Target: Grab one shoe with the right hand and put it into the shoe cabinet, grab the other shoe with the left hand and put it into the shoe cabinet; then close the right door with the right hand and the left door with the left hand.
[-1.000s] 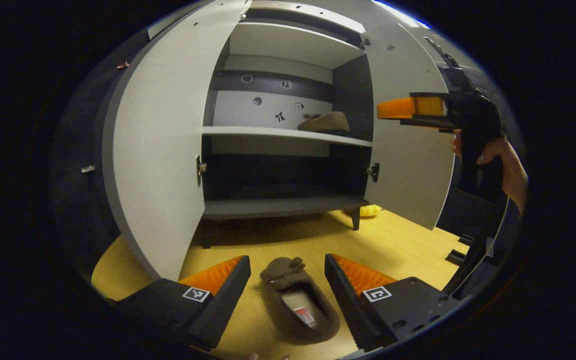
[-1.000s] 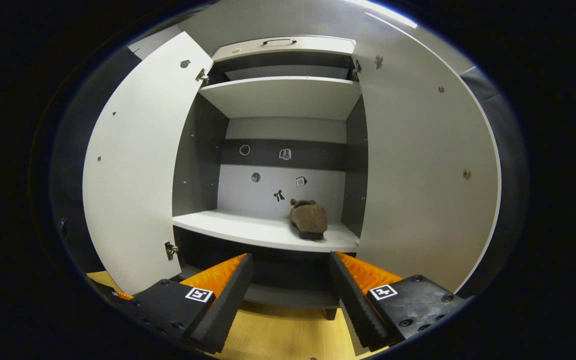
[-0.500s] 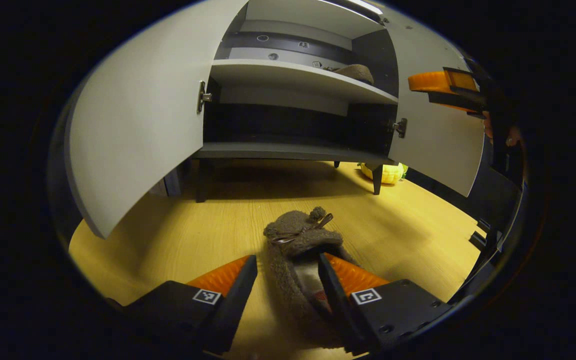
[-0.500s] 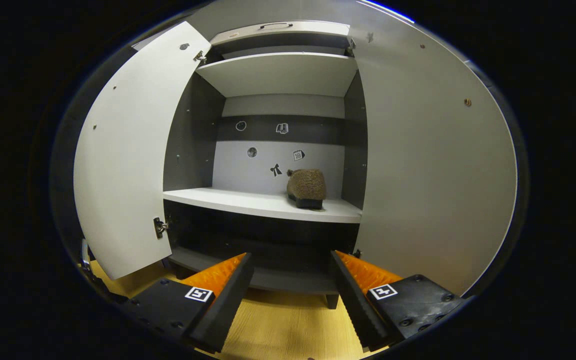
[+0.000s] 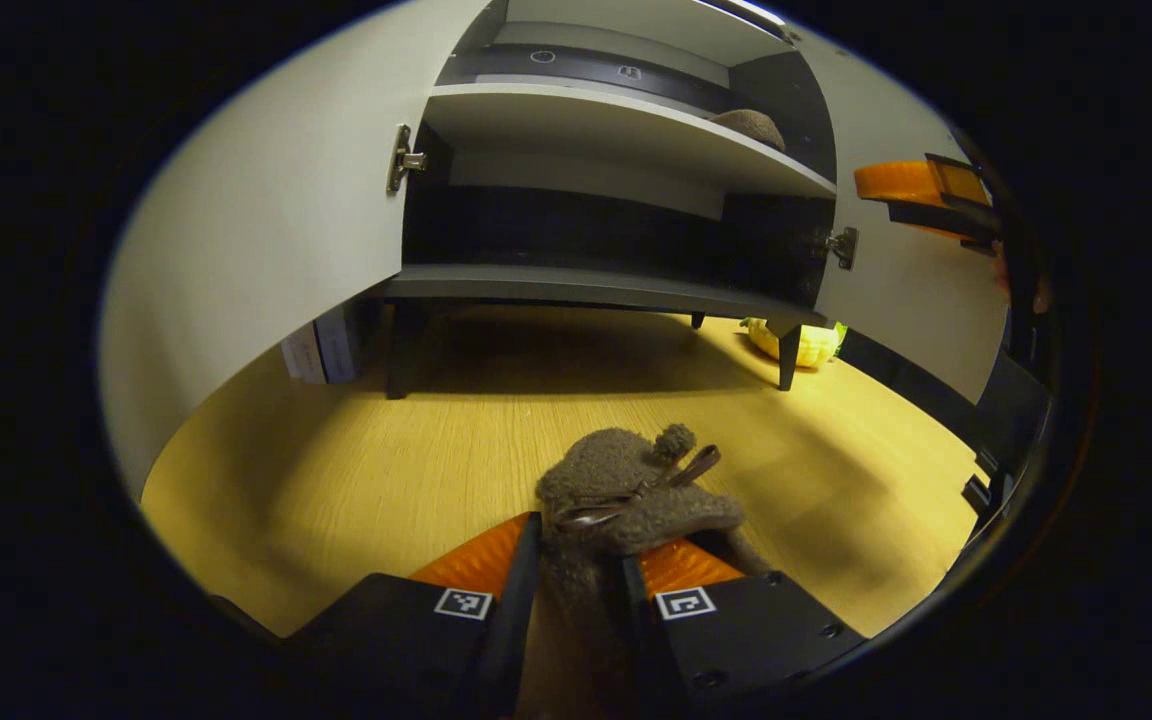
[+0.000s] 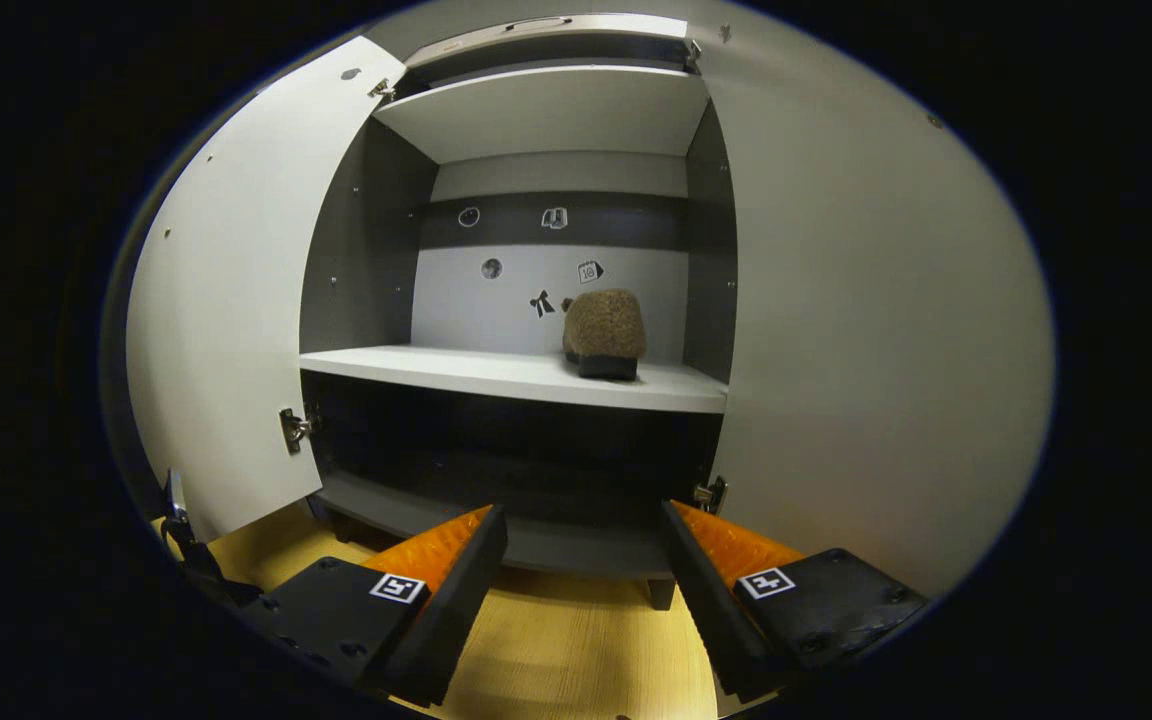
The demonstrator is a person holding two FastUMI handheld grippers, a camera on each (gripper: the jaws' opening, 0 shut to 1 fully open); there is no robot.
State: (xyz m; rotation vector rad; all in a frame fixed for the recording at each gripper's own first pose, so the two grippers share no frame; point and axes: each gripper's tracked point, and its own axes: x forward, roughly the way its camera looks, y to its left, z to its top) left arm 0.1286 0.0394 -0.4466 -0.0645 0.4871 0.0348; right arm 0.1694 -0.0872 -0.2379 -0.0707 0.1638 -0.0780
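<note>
Left hand-held gripper (image 5: 572, 610) has closed onto floor shoe (image 5: 626, 490); right hand-held gripper (image 6: 581, 590) gapes empty.

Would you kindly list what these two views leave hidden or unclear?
- Left gripper view: the heel of the brown slipper is hidden between the left hand-held gripper fingers.
- Left gripper view: the yellow object is partly hidden behind the cabinet leg.
- Right gripper view: the wall stickers are too small to identify.

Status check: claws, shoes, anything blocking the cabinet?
Left claw shut on floor shoe. Right claw open, empty. Other shoe on middle shelf. Both doors open, nothing in the way.
</note>
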